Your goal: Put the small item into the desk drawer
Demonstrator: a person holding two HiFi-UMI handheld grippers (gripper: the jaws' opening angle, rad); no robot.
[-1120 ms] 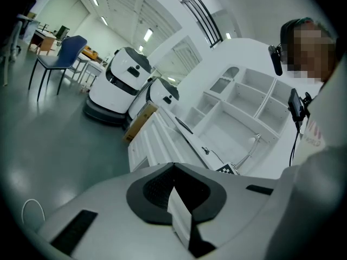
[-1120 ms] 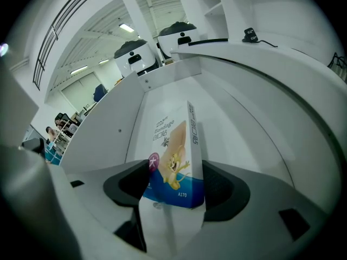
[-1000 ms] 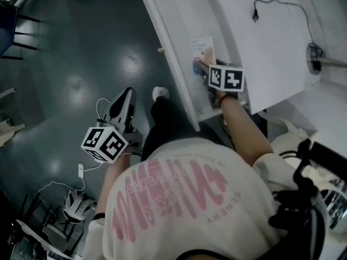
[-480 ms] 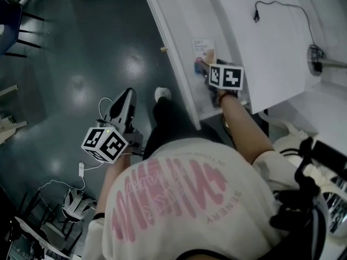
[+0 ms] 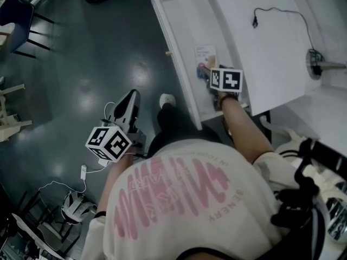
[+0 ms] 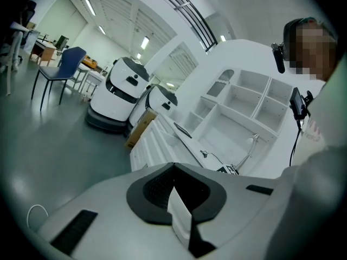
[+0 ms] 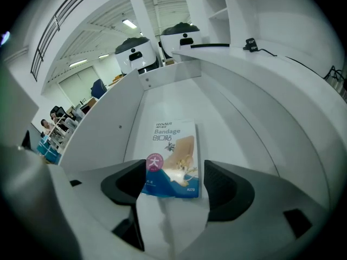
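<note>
Bandage box (image 7: 172, 158) flat in drawer (image 7: 227, 123), between right claw (image 7: 173, 191) jaws (just opened).

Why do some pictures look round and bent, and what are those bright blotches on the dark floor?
Left gripper view: the wide-angle lens bows straight edges and blackens the corners. Right gripper view: same, yet the bandage box is sharp. Head view: the blotches look like lamp glare on the glossy floor.
</note>
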